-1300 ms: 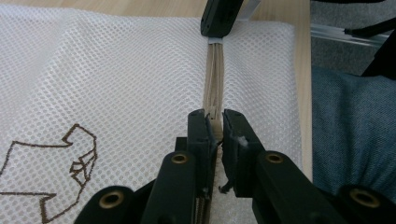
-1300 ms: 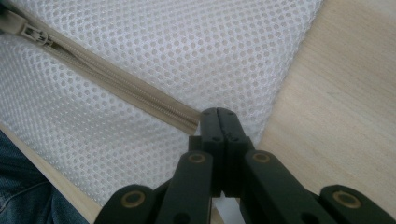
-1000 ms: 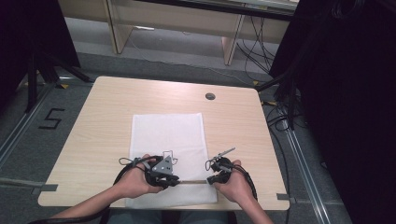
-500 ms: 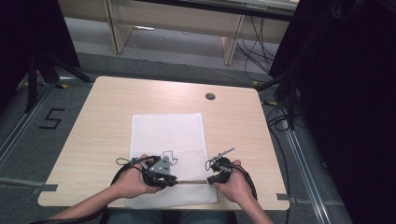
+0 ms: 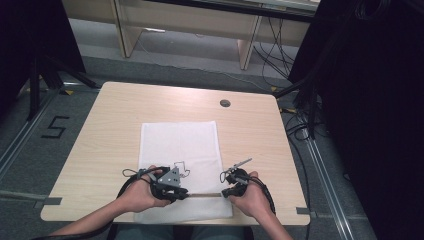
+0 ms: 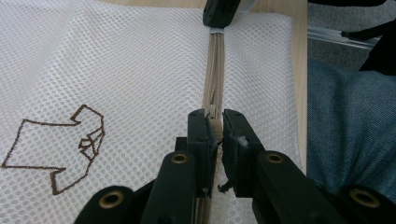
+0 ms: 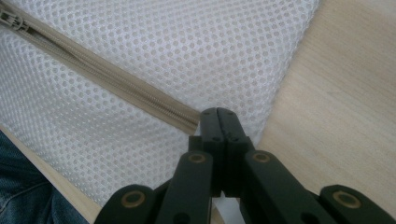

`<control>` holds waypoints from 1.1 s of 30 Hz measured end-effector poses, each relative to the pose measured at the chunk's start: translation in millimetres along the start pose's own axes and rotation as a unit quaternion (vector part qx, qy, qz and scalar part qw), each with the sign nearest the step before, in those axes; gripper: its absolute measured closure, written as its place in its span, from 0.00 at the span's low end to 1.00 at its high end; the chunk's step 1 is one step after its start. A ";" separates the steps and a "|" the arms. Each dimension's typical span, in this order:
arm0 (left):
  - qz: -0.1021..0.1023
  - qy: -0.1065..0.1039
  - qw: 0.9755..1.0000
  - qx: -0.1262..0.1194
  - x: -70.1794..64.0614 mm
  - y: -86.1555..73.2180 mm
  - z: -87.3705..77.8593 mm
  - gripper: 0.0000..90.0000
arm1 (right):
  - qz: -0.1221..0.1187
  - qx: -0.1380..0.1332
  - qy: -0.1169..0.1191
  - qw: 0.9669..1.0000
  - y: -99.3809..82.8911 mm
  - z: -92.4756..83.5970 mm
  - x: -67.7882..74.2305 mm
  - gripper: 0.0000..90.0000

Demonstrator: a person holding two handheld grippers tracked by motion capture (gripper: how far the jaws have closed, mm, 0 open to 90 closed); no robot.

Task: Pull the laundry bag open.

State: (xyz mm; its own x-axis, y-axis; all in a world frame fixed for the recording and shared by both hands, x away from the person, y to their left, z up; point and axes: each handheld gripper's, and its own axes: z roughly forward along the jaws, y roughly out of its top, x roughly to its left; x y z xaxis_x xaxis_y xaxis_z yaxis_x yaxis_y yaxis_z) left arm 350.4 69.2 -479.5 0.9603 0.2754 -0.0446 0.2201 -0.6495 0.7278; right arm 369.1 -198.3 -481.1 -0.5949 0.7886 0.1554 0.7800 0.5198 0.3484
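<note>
Both forearms reach in low over the table's (image 5: 115, 115) near edge. The left gripper (image 6: 215, 126) pinches the zipper pull (image 6: 213, 114) of the mesh bag (image 5: 180, 145); the right gripper (image 7: 218, 114) clamps the zipper's (image 7: 116, 86) far end, jaws closed.

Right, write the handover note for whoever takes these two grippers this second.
Left gripper: shut on the small zipper pull of the beige zipper.
Right gripper: shut, pinching the white mesh laundry bag at the zipper's end near the bag's edge.
Things: the bag lies flat on the light wooden table, zipper running along the edge nearest the person, between the two grippers. A brown outline logo sits beside the left gripper.
Done: both grips are set.
Left: the zipper between the grippers looks closed; probably slide the pull along while the right gripper anchors the bag.
</note>
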 end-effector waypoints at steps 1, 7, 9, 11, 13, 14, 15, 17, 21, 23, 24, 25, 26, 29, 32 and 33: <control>0.000 0.000 1.000 0.001 0.0 -0.8 -0.7 0.90 | 0.000 0.001 0.001 1.000 0.1 0.0 0.0 1.00; -0.002 -0.001 1.000 0.000 0.0 -2.2 -2.5 0.90 | 0.000 0.001 0.001 1.000 0.1 0.0 0.1 1.00; -0.004 -0.001 1.000 0.001 0.0 -2.3 -2.6 0.90 | 0.001 0.000 0.000 1.000 0.0 0.1 0.1 1.00; -0.001 -0.001 1.000 0.005 1.9 -3.2 -4.9 0.90 | 0.002 0.001 0.001 1.000 0.1 0.1 -0.2 1.00; -0.010 -0.001 1.000 -0.003 1.3 -4.3 -5.1 0.90 | 0.002 0.000 0.000 1.000 0.1 0.1 -0.2 1.00; -0.007 0.001 1.000 0.000 0.8 -4.4 -4.8 0.90 | 0.002 0.000 0.001 1.000 0.0 0.1 -0.2 1.00; 0.001 0.002 1.000 0.005 1.8 -4.4 -6.2 0.90 | 0.002 0.000 0.000 1.000 0.0 0.1 -0.2 1.00; -0.007 -0.001 1.000 -0.002 0.8 -4.6 -6.0 0.90 | 0.006 0.001 0.002 1.000 -0.1 0.0 0.3 1.00; -0.006 -0.001 1.000 -0.003 0.4 -4.5 -5.7 0.90 | 0.003 -0.001 0.000 1.000 -0.2 0.0 -0.1 1.00; -0.007 -0.002 1.000 -0.002 0.5 -4.7 -5.7 0.90 | 0.003 -0.001 0.000 1.000 -0.2 0.0 -0.1 1.00; -0.007 -0.002 1.000 -0.001 0.4 -4.7 -6.0 0.90 | -0.012 -0.007 0.004 1.000 0.0 1.2 -2.2 1.00; -0.003 0.000 1.000 0.001 0.6 -4.9 -6.4 0.90 | -0.012 -0.007 0.004 1.000 0.0 1.2 -2.1 1.00; -0.006 -0.002 1.000 -0.001 1.3 -5.2 -7.2 0.90 | -0.011 -0.007 0.005 1.000 0.0 1.2 -2.0 1.00; 0.000 0.000 1.000 0.003 2.1 -6.0 -8.7 0.90 | -0.012 -0.007 0.005 1.000 -0.1 1.2 -2.1 1.00; -0.006 0.001 1.000 -0.002 0.9 -7.5 -9.6 0.90 | -0.011 -0.007 0.004 1.000 0.0 1.2 -2.0 1.00; -0.005 0.002 1.000 -0.002 0.9 -8.0 -10.2 0.90 | -0.013 -0.008 0.004 1.000 -0.1 1.3 -2.0 1.00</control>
State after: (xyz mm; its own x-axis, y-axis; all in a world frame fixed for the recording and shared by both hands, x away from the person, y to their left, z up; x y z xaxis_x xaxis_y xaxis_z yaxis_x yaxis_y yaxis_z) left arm 347.8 81.9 -478.4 0.9572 0.2850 -0.0497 0.2296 -0.6439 0.7298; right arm 370.5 -199.5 -482.7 -0.6165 0.7721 0.1543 0.7612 0.5343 0.3677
